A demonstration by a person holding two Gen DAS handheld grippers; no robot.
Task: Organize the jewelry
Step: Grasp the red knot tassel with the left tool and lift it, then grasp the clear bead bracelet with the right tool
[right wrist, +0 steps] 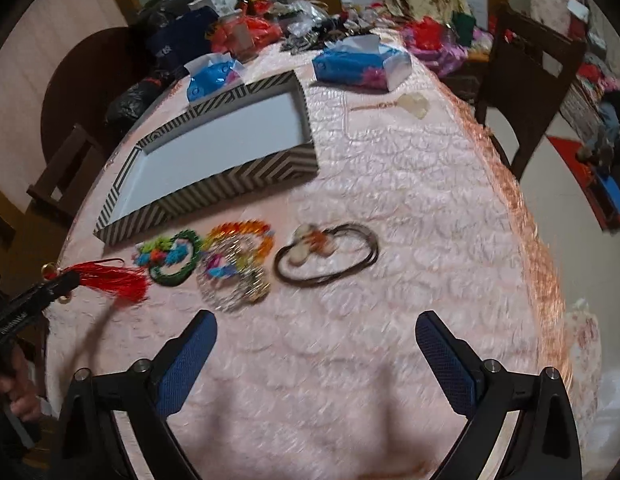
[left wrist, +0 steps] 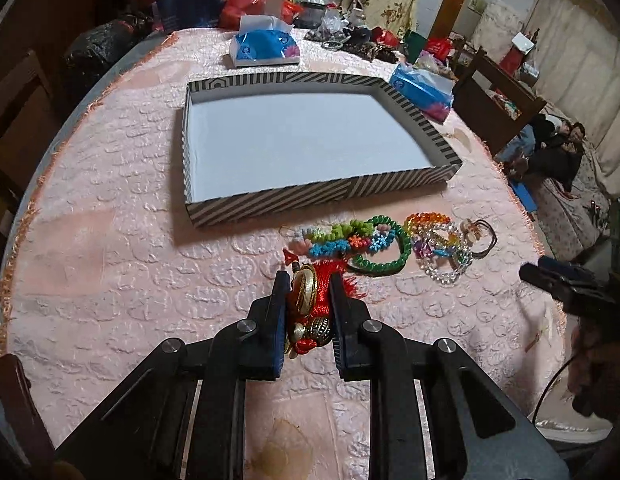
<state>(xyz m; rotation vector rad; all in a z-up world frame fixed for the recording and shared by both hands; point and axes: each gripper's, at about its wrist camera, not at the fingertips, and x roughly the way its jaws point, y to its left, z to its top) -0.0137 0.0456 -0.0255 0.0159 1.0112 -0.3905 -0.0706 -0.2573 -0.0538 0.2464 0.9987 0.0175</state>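
My left gripper [left wrist: 309,280] is shut on a red tassel ornament with gold rings [left wrist: 310,304], held just above the pink tablecloth, in front of the striped tray [left wrist: 270,200]. The tassel [right wrist: 110,278] also shows in the right wrist view, hanging from the left gripper [right wrist: 50,286]. Beyond it lie a green bead bracelet [left wrist: 384,246], colourful flower bracelets [left wrist: 334,240], a rainbow and clear crystal bracelet pile [left wrist: 438,244] and a dark cord necklace [right wrist: 326,256]. My right gripper [right wrist: 316,326] is open and empty, near the cord necklace. The tray [right wrist: 214,188] is white inside and holds nothing.
Two blue tissue packs [left wrist: 266,46] [left wrist: 422,88] lie behind the tray. Bags and clutter [left wrist: 350,28] fill the table's far end. A pale pendant on a thin chain [right wrist: 410,104] lies right of the tray. Wooden chairs [right wrist: 526,76] stand around the table.
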